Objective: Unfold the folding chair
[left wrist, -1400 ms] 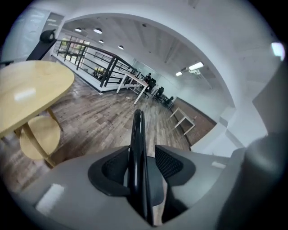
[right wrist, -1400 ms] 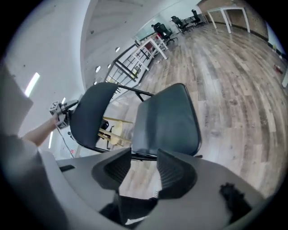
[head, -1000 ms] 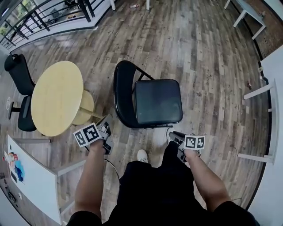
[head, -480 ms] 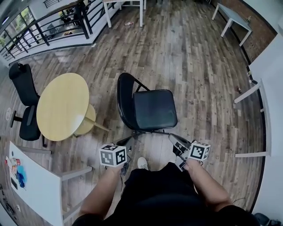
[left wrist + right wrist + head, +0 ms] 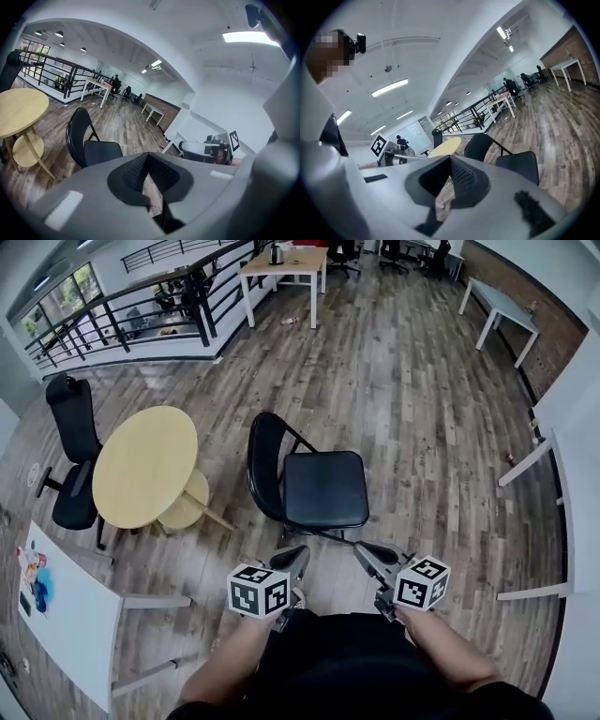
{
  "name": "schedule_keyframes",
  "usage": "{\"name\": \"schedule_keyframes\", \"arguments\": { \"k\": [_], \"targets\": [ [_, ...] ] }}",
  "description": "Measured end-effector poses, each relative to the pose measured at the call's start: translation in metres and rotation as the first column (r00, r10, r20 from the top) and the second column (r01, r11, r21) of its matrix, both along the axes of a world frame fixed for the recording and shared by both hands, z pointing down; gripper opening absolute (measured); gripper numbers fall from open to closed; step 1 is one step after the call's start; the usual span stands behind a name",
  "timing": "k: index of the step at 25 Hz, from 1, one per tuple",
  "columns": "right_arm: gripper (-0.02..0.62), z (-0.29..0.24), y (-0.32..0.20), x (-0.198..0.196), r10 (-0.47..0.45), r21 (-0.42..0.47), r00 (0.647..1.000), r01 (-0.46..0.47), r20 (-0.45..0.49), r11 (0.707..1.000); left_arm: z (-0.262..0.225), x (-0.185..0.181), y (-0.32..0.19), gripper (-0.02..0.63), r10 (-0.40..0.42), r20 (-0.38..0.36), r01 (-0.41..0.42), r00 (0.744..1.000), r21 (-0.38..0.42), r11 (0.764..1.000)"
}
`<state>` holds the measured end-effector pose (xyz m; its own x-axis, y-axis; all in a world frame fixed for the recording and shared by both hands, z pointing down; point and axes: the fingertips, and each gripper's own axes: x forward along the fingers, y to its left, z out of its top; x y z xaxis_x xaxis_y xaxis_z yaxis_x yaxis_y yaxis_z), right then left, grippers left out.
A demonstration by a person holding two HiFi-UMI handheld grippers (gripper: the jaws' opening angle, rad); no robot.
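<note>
The folding chair stands opened on the wood floor, ahead of both grippers and apart from them. Judging by that, the unfolding looks finished; doing this well means keeping clear and not nudging its legs. Its black seat lies level, its curved backrest upright on the left. The left gripper and right gripper are closed, jaws together on nothing. A round table stands farther left.
</note>
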<state>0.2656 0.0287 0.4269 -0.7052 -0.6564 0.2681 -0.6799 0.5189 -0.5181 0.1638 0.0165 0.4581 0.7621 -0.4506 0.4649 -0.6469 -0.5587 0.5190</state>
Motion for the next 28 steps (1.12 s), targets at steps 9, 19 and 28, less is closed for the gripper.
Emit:
{"name": "schedule_keyframes", "arguments": {
  "k": [9, 19, 28],
  "targets": [
    [0.005, -0.013, 0.078, 0.039, -0.064, 0.063, 0.997, 0.066, -0.033, 0.996, -0.016, 0.039, 0.083, 0.008, -0.083, 0.008, 0.083, 0.996, 0.059, 0.995],
    [0.005, 0.006, 0.132, 0.063, -0.061, 0.020, 0.998, 0.061, -0.020, 0.998, -0.031, 0.008, 0.138, 0.008, -0.206, 0.070, 0.200, 0.976, 0.082, 0.976],
    [0.005, 0.006, 0.155, 0.050, -0.001, -0.019, 1.000, 0.001, -0.017, 1.000, -0.039, 0.005, 0.147, 0.008, -0.156, 0.088, 0.149, 0.984, 0.083, 0.985]
  ]
}}
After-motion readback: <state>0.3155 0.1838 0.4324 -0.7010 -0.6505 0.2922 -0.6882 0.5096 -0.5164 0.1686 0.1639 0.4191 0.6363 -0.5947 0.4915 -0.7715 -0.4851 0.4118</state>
